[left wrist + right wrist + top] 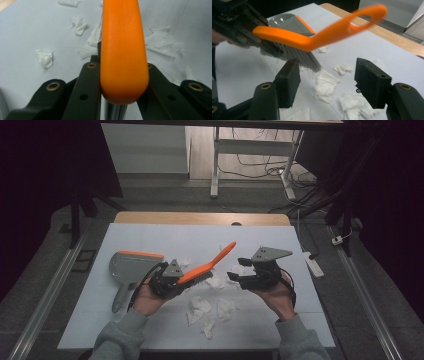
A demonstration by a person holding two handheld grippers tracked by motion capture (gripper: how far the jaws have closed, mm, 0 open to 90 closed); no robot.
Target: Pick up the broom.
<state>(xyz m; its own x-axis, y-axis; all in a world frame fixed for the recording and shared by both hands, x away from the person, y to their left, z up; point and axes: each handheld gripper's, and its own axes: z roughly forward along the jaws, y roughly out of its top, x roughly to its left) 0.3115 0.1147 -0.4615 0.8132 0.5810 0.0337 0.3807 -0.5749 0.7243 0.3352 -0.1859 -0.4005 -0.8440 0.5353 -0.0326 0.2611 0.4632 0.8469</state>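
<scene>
**Brush clamped in left gripper, right gripper empty**

Orange brush (207,266) is held above the surface (150,330), tilted, handle loop pointing up and away, bristles over scattered tissue scraps (200,307). Left gripper (167,277) is clamped on the brush's head end. Likely light, stiff plastic, smooth and a bit slippery; bristles soft, so grip the rigid back or handle. Right gripper (239,270) jaws apart, nothing between them. Dustpan (131,265) lies on the surface at left.
</scene>
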